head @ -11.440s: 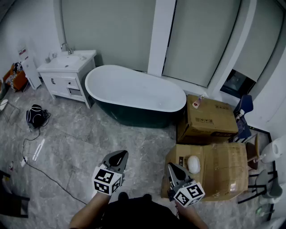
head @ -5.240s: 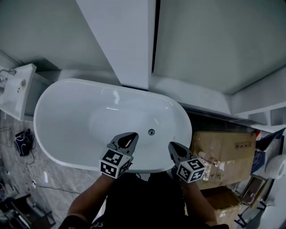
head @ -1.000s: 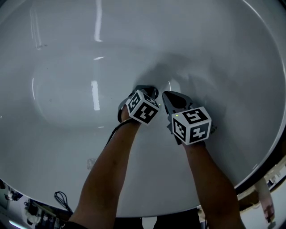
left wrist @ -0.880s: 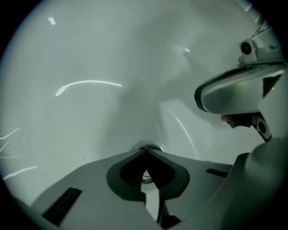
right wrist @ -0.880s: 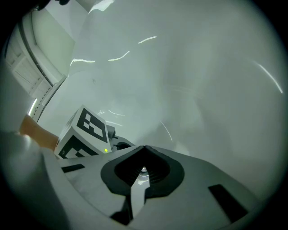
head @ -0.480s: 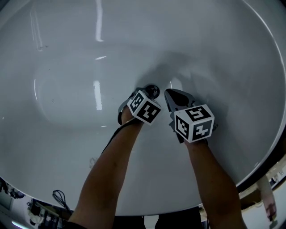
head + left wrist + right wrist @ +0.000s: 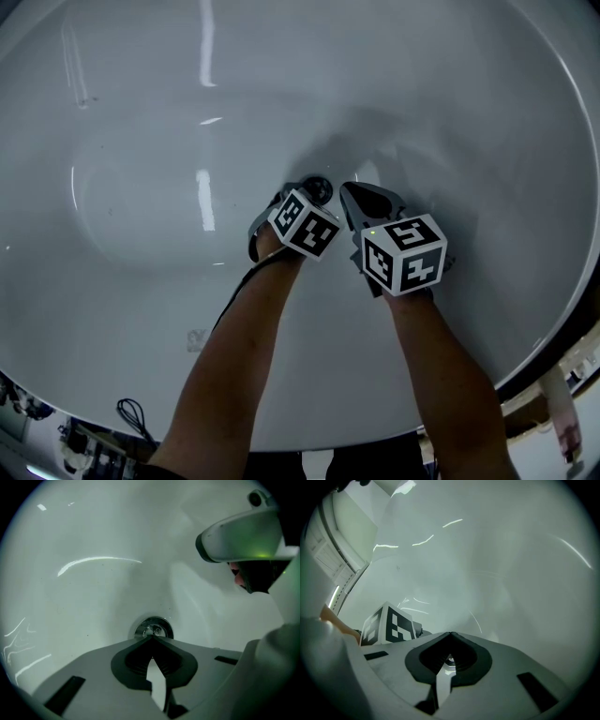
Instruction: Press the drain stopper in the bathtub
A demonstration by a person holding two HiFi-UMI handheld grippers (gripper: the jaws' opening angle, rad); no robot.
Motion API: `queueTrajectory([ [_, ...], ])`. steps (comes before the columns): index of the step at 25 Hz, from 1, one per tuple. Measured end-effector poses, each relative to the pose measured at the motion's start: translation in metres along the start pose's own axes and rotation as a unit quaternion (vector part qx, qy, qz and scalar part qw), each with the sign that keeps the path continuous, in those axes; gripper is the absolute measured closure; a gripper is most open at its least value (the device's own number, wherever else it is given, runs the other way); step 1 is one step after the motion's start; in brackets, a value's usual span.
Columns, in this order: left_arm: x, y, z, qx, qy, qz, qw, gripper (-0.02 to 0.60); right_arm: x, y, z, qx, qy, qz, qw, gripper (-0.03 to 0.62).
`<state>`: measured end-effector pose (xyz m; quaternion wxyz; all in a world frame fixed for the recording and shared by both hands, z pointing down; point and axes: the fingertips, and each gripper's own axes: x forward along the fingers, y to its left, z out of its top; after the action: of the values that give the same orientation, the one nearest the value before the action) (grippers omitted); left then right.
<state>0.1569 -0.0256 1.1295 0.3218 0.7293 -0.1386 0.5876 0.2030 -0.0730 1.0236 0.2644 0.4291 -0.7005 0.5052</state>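
The chrome drain stopper sits in the floor of the white bathtub. My left gripper is shut and empty, its tips at the near edge of the stopper; whether they touch it I cannot tell. In the left gripper view the left gripper hides the stopper's lower rim. My right gripper is shut too, just right of the stopper and a little above the tub floor. The right gripper points at bare white tub wall, with the left gripper's marker cube at its left.
The tub's curved walls rise on all sides, and its rim runs along the right edge. Both bare forearms reach down into the tub. Beyond the rim at bottom left lie cables on the floor.
The left gripper has drawn back a little from the drain, so more of the stopper shows than a second ago. The right gripper has barely shifted.
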Motion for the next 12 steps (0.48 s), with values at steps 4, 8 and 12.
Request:
queueTrajectory([
  [4, -0.006, -0.006, 0.005, -0.016, -0.008, -0.014, 0.9998, 0.565, -0.012, 0.000, 0.002, -0.007, -0.002, -0.003, 1.000, 0.580],
  [8, -0.030, -0.012, 0.002, -0.016, -0.018, -0.019, 0.9995, 0.565, -0.030, 0.012, 0.004, -0.015, -0.002, -0.005, 1.000, 0.580],
  [12, -0.073, -0.013, 0.011, -0.008, -0.053, -0.008, 0.9985, 0.565, -0.060, 0.034, 0.015, -0.016, -0.010, -0.008, 1.000, 0.580],
])
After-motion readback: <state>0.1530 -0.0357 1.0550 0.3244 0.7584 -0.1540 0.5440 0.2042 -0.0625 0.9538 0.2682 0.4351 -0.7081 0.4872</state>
